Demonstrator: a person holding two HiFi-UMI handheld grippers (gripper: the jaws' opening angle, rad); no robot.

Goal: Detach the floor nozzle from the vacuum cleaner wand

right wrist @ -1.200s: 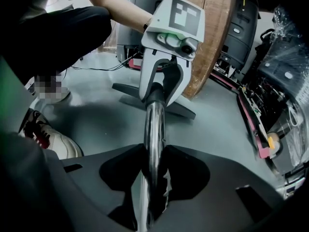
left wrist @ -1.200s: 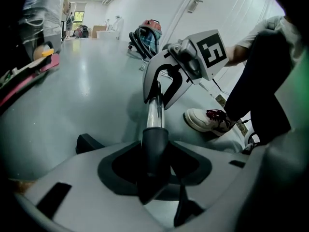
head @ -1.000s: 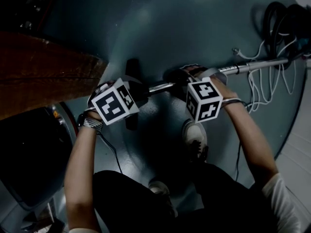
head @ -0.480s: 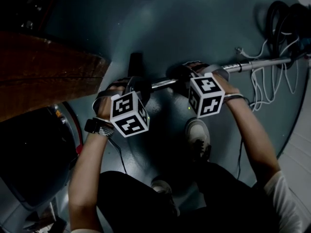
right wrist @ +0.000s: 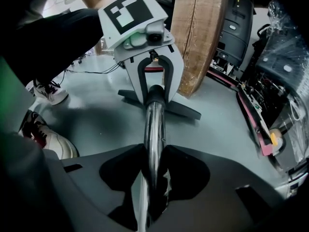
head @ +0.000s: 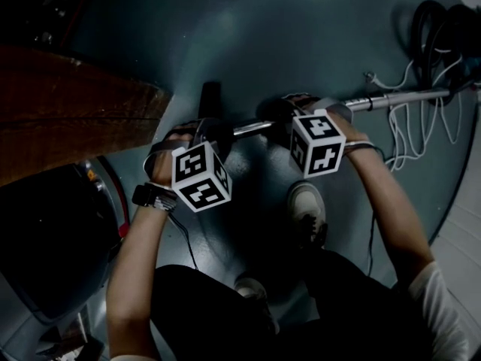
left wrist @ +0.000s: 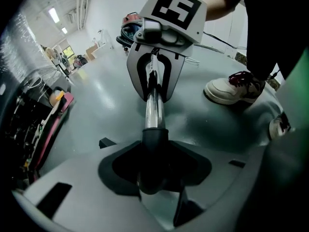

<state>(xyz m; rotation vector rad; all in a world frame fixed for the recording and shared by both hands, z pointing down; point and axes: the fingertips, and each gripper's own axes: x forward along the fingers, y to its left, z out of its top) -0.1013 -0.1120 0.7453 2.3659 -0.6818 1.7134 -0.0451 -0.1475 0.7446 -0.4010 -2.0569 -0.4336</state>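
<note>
- Looking down in the head view, the wand point(head: 391, 100) lies level above the floor, running from the white cables point(head: 394, 138) at the floor's right side toward a wooden board point(head: 68, 111) at its left.
- The floor nozzle point(head: 210, 96) is a dark bar across the wand's left end. It is not yet separated.
- The left hand-held gripper point(head: 213, 131) sits at the nozzle end and the right hand-held gripper point(head: 282, 119) is near it along the tube. A shoe point(head: 307, 209) stands just below.
- In the left gripper view, the left hand-held gripper's jaws are clamped on the black collar point(left wrist: 153, 141) of the floor nozzle, right where the chrome tube enters it.
- In the right gripper view, the right hand-held gripper's jaws are closed around the bare chrome wand point(right wrist: 154, 129).
- The same view shows the flat nozzle head point(right wrist: 183, 108) beyond the left hand-held gripper point(right wrist: 154, 90). It seems to rest on the floor in front of the board.
- The wand looks like a stiff, polished metal tube, probably light but slippery, so pads may creep along it under a hard pull.
- The nozzle looks like rigid plastic, and its matt collar is likely the better hold.
- Gripping close on either side of the joint, as now, suits a straight pull along the tube, perhaps with a slight twist.
- No release catch can be made out.
</note>
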